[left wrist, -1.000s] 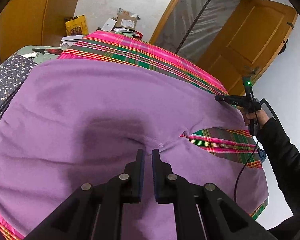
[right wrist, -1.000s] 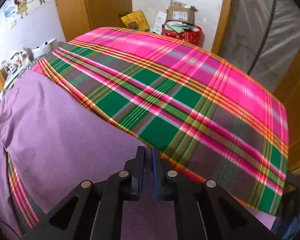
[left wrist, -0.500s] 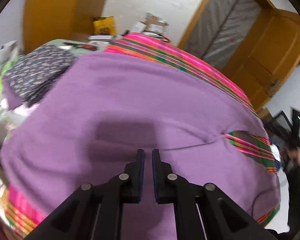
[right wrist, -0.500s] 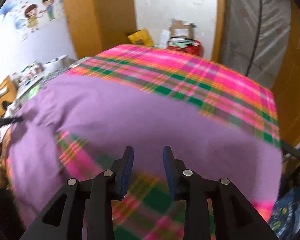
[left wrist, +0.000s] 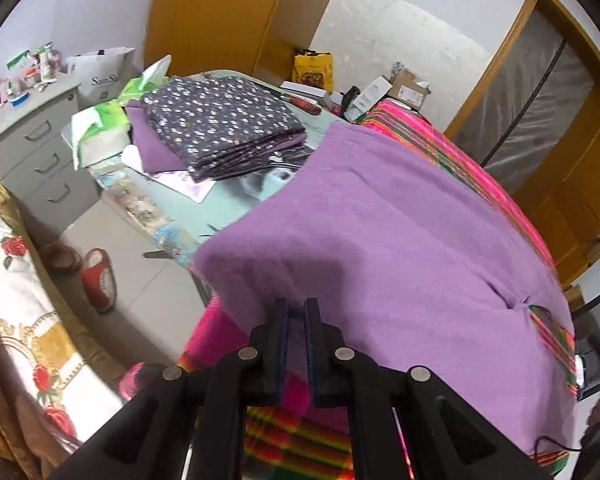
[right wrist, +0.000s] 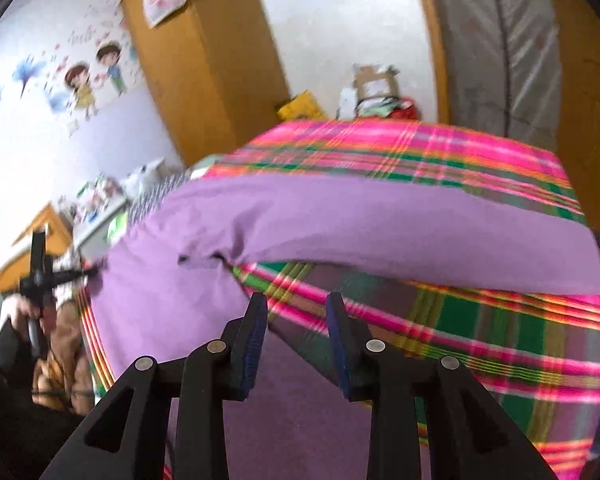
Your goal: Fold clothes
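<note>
Covering most of the plaid cloth point(right wrist: 460, 160), the purple garment point(left wrist: 380, 240) spreads ahead of both claws. A folded stack point(left wrist: 220, 128) sits far ahead-left of the left claw point(left wrist: 296, 312), whose fingers pinch the garment's near edge. The right claw point(right wrist: 296, 300) hangs wide open, holding nothing, above garment and plaid.
</note>
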